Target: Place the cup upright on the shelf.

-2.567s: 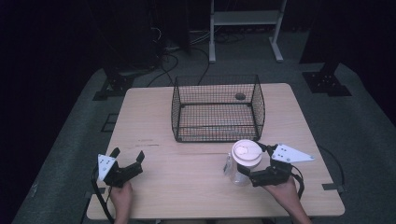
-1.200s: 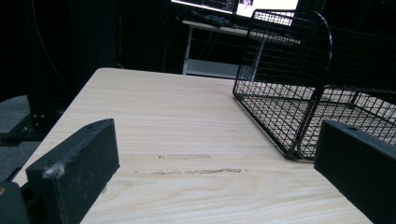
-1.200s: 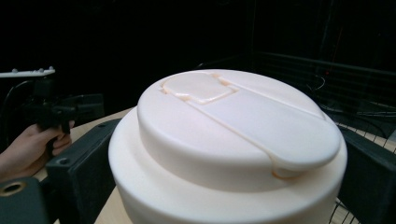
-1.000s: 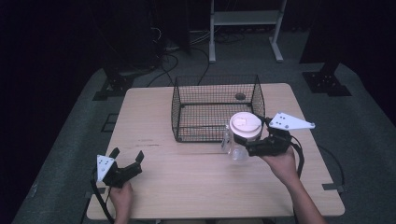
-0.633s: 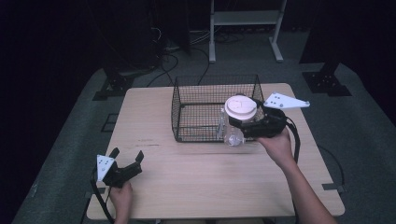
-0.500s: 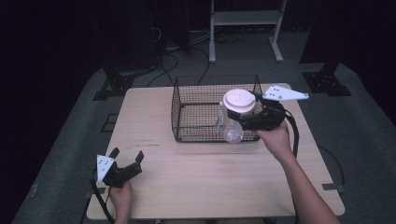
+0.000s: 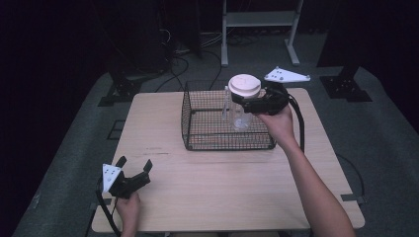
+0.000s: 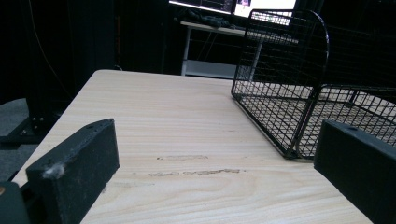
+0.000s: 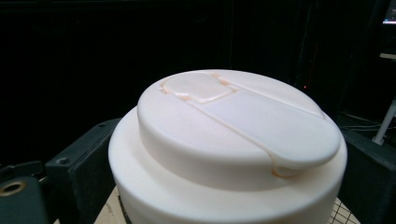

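Note:
A clear jar (image 7: 239,112) with a white lid (image 7: 244,85) hangs over the black wire basket (image 7: 197,140) at the back of the table. My right gripper (image 7: 247,102) is shut on the jar just under the lid. From the right gripper view the white lid (image 9: 233,140) sits between the two black jaws. At the table's front left corner my left gripper (image 7: 133,173) stands open with nothing in it. Its black fingers (image 8: 77,172) are wide apart, and the wire basket (image 8: 289,93) lies ahead of them to the right.
The wooden table (image 7: 217,197) has bare room in front of the basket and to its left. A white metal stand (image 7: 257,19) and dark equipment bases (image 7: 123,89) are on the floor behind the table.
My right gripper has lifted the jar off the table's front right and carried it back and up, over the wire basket. The left gripper has stayed still.

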Available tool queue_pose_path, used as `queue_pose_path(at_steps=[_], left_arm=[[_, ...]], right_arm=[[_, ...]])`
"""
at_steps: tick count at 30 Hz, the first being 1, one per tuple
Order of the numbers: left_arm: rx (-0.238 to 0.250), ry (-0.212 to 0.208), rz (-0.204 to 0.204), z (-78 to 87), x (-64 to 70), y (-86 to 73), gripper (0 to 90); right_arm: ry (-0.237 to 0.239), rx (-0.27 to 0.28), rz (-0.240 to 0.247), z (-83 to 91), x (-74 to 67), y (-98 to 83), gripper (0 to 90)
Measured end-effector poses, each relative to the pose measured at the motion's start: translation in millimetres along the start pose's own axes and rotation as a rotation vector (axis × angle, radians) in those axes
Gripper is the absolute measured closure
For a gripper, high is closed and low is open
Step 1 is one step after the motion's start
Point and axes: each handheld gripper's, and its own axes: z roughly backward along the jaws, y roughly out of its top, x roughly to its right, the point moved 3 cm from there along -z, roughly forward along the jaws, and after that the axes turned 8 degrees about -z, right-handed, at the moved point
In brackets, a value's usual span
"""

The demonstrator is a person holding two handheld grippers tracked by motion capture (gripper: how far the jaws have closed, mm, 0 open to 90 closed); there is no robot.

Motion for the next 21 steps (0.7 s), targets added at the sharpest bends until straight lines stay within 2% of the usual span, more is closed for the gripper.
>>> queue_pose_path(at_steps=[9,15,21], left_arm=[[0.002,0.000,0.000,0.1,-0.2,0.0,0.0],[0.001,0.000,-0.001,0.0,-0.2,0.0,0.0],[0.002,0.001,-0.002,0.3,-0.2,0.1,0.0]], right_arm=[[-0.043,-0.023,-0.017,-29.9,15.1,-12.9,4.3],[-0.048,-0.030,-0.039,-41.1,24.9,-21.2,4.3],[-0.062,-0.047,-0.037,-52.3,31.3,-29.1,4.3]])
